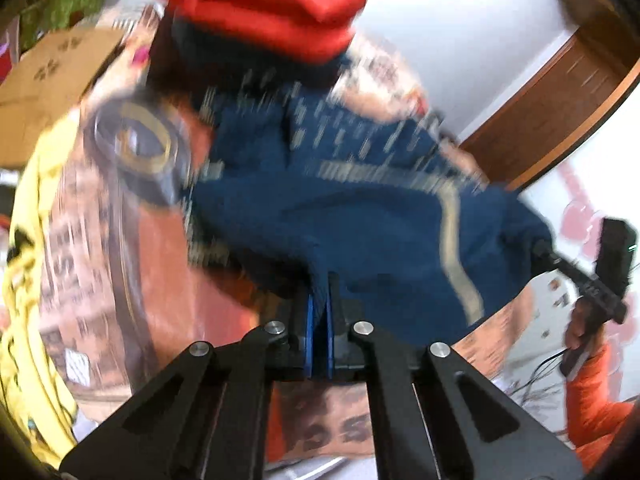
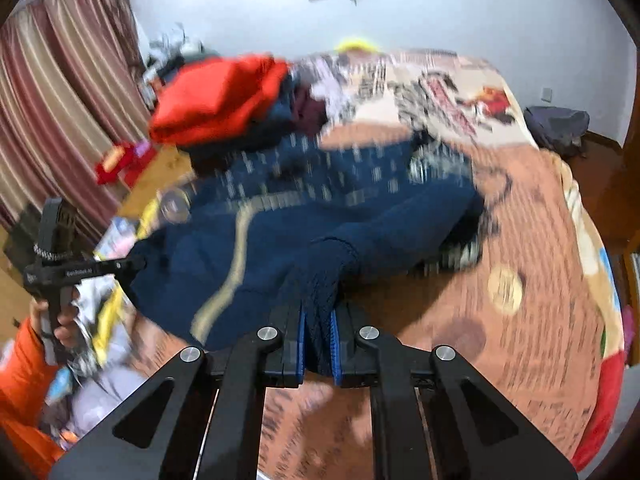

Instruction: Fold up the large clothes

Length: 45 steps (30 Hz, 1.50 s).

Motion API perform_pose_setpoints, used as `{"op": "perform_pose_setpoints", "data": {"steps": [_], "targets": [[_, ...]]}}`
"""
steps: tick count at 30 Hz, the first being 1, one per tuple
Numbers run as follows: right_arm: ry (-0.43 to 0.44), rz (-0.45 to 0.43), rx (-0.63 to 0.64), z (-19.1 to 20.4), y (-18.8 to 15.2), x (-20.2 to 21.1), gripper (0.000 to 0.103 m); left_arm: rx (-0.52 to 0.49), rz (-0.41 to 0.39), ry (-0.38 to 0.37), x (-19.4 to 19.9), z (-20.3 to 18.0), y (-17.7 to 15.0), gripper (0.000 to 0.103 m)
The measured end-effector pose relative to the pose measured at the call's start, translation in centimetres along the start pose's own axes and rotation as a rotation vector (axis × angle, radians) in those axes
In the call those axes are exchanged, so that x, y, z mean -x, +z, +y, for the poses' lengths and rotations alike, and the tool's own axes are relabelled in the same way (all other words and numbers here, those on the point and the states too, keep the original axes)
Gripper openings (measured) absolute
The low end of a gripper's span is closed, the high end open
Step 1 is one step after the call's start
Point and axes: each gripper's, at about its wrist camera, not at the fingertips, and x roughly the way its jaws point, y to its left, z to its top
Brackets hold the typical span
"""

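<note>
Both pictures are blurry. The left tongs (image 1: 319, 320) sit at the bottom middle of the left wrist view, and they are squeezed nearly together with a bit of the blue garment (image 1: 360, 208) pinched between the blue pads. The right tongs (image 2: 319, 340) sit at the bottom middle of the right wrist view, and they also pinch a bunched fold of the blue garment (image 2: 320, 216), so both tongs hold the same cloth. The blue garment has pale stripes and small pale marks, and it is spread across the middle of each picture, lying on the bed (image 2: 532, 248), which has an orange and tan printed cover. A red folded cloth (image 1: 264, 12) sits on top of a pile of dark clothes in the upper middle of the left view; in the right view the red folded cloth (image 2: 216, 96) is in the upper left. Striped curtains (image 2: 52, 92) hang at the far left of the right view. A brown wooden door (image 1: 560, 100) shows in the upper right of the left view.
</note>
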Motion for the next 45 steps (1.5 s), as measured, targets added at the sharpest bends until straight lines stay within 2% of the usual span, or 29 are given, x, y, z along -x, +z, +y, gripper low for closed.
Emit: {"op": "perform_pose_setpoints", "data": {"steps": [3,5,8,10,13,17,22,27,29,31,33,35,37,39,42,45], "targets": [[0.017,-0.061,-0.017,-0.5,2.8,1.1,0.008,0.005,-0.093,-0.056,2.8,-0.7,3.4,0.003],[-0.003,-0.109,-0.010,-0.7,4.9,1.4,0.008,0.004,-0.146,-0.080,3.9,-0.7,5.5,0.003],[-0.049,-0.164,-0.003,-1.3,8.0,1.0,0.008,0.002,-0.215,-0.073,4.3,-1.0,9.4,0.003],[-0.054,-0.175,-0.028,-2.3,9.9,0.1,0.008,-0.004,-0.248,-0.038,3.4,-0.7,11.7,0.003],[-0.097,-0.164,-0.056,-3.9,12.1,-2.2,0.008,0.004,-0.233,0.024,0.5,0.1,14.3,0.003],[-0.115,-0.113,-0.114,-6.2,13.8,-6.7,0.009,0.027,-0.176,0.121,-4.4,1.6,15.6,0.003],[-0.134,-0.046,-0.156,-8.6,13.6,-10.0,0.009,0.029,-0.100,0.211,-8.8,3.4,15.6,0.003],[-0.156,0.000,-0.147,-9.2,13.9,-10.2,0.010,0.025,-0.103,0.230,-8.2,3.9,15.9,0.008],[-0.198,0.008,-0.118,-8.9,14.4,-9.2,0.012,0.010,-0.124,0.266,-7.2,3.7,16.2,0.019],[-0.255,-0.008,-0.067,-8.3,15.0,-7.7,0.014,-0.008,-0.173,0.281,-5.2,3.3,16.4,0.045],[-0.327,-0.029,-0.022,-8.0,15.5,-6.0,0.026,-0.021,-0.212,0.303,-3.4,3.1,16.3,0.051],[-0.356,-0.050,-0.003,-7.7,15.3,-4.2,0.055,-0.044,-0.223,0.324,-2.1,2.9,15.8,0.053],[-0.353,-0.061,0.000,-7.7,14.7,-3.5,0.058,-0.051,-0.218,0.328,-1.7,2.9,15.0,0.059],[-0.336,-0.018,-0.007,-7.9,13.5,-3.2,0.059,-0.049,-0.197,0.333,-1.5,3.3,13.7,0.066],[-0.310,0.080,-0.042,-8.8,11.2,-3.8,0.059,-0.031,-0.133,0.331,-2.3,4.7,11.4,0.066],[-0.290,0.149,-0.092,-9.8,8.5,-4.7,0.059,0.036,-0.055,0.281,-4.1,6.6,9.0,0.066]]}}
